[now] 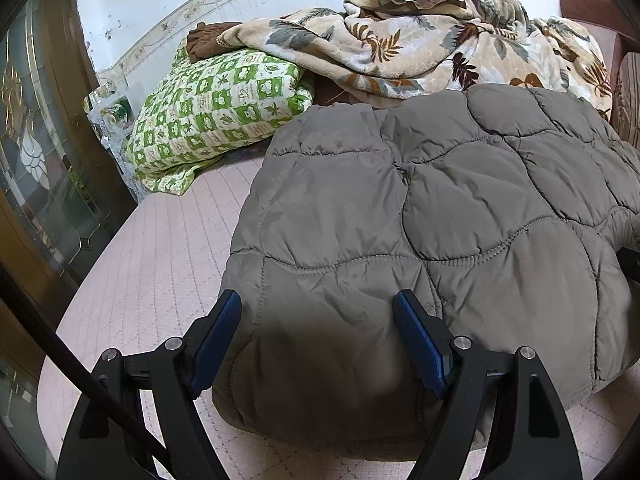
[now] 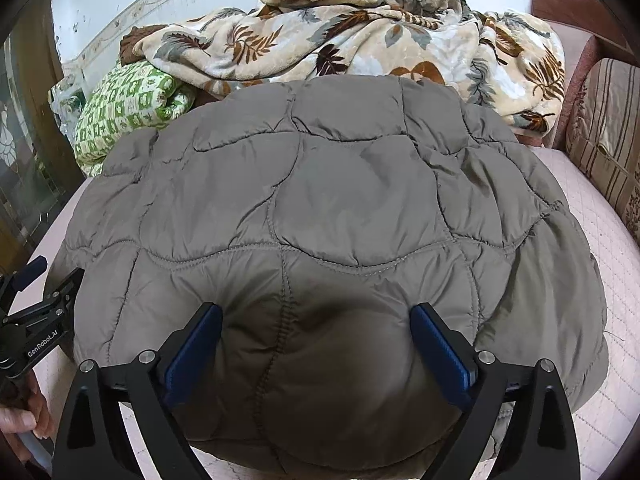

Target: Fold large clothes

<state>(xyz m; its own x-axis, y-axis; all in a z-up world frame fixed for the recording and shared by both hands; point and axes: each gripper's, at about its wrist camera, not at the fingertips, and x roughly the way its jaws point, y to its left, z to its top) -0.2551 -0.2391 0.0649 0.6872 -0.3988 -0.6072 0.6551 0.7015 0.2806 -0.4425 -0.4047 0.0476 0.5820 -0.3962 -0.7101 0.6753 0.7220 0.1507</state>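
Grey quilted jacket (image 1: 440, 208) is lying on the pink mattress cover (image 1: 152, 272), already bundled into a fat puffy rectangle, with a leafy blanket (image 1: 420, 40) and a green checked pillow (image 1: 216, 112) behind it. My left gripper (image 1: 318, 344) and right gripper (image 2: 316, 356) both sit spread wide at the near edge, with padding bulging between the fingers, not pinched. Looks like I'm mid-fold; next I'd need to clamp that thick edge and carry it over evenly.
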